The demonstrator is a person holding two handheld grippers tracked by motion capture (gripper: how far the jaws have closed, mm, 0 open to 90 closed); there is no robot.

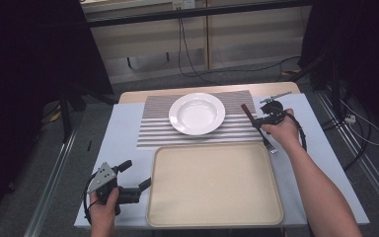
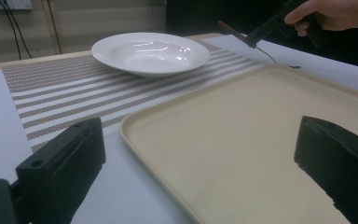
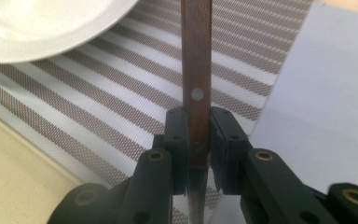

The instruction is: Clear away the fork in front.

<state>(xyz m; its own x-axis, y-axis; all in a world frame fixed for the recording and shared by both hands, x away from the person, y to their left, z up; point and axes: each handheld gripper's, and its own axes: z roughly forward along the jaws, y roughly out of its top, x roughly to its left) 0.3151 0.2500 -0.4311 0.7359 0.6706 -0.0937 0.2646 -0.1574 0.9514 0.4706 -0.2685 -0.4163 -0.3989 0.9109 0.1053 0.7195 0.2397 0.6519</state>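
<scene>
High view first: the right hand-held gripper [image 1: 264,120] is pinching a wood-handled metal fork [image 1: 256,124] over the right edge of the brown-and-white striped placemat [image 1: 153,131], handle end pointing up toward the far side, tines low near the corner of the big beige plastic tray [image 1: 214,185]. A round white ceramic plate [image 1: 197,113] sits on the mat and the tray looks bare, so I'd say the place setting is partway: plate down, fork picked up but not placed. The left hand-held gripper [image 1: 137,174] rests on the pale blue surface [image 1: 121,128] just left of the tray.

Left gripper view: its jaws are spread wide with nothing between them.

Right gripper view: jaws pressed together on the fork's dark brown handle [image 3: 196,70], which has a small silver rivet and runs straight up between the pads.
</scene>
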